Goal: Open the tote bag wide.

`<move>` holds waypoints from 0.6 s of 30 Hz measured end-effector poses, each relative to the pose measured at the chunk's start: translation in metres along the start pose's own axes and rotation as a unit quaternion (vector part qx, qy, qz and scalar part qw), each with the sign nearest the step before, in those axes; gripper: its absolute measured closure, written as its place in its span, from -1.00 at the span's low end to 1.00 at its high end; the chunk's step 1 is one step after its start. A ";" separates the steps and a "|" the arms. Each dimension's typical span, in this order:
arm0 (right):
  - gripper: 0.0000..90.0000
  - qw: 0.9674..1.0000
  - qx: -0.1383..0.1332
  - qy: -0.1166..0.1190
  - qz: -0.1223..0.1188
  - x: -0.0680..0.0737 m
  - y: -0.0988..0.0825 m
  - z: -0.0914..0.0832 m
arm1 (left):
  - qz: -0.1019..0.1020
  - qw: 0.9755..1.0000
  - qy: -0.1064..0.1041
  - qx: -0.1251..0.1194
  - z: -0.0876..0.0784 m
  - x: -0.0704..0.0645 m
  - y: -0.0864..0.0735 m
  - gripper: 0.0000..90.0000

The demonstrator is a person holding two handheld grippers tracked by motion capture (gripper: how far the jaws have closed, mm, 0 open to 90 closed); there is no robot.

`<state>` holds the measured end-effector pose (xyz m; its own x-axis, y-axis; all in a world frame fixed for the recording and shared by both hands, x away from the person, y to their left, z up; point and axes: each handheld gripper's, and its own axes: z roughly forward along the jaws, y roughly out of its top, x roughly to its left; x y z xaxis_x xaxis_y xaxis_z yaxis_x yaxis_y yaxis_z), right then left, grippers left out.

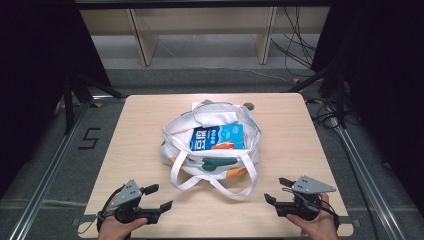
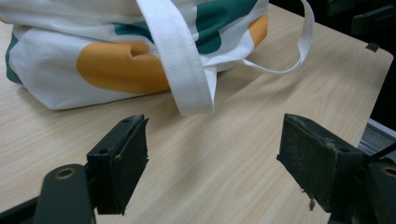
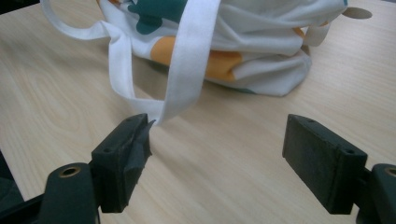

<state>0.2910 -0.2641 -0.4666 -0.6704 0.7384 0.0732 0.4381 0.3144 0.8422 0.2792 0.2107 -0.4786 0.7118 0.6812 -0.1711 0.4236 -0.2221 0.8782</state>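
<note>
We kept both fingers wide open, empty: left gripper (image 1: 156,199), right gripper (image 1: 278,192). Bag (image 1: 212,137) sat beyond, between them; strap (image 1: 212,186) loop nearest, closer to right gripper.

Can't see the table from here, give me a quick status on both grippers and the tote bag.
Left gripper open, empty. Right gripper open, empty. Tote bag mid-table, blue packet inside, white straps lying toward the grippers.
</note>
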 end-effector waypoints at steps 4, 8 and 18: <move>-0.48 1.000 0.005 0.006 0.003 0.001 -0.007 -0.001 | 0.001 1.000 0.003 0.005 0.001 -0.001 -0.005 -0.51; -0.48 1.000 0.007 0.003 -0.009 0.000 -0.014 -0.002 | 0.023 1.000 0.007 0.014 0.001 -0.002 -0.007 -0.52; -0.48 1.000 0.016 -0.001 -0.015 0.002 -0.023 -0.003 | 0.018 1.000 0.007 0.016 0.003 -0.001 -0.010 -0.52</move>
<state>0.2773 -0.2717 -0.4842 -0.6822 0.7296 0.0480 0.4368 0.3541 0.8269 0.2758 0.2104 -0.4886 0.7189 0.6823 -0.1331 0.4154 -0.2682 0.8692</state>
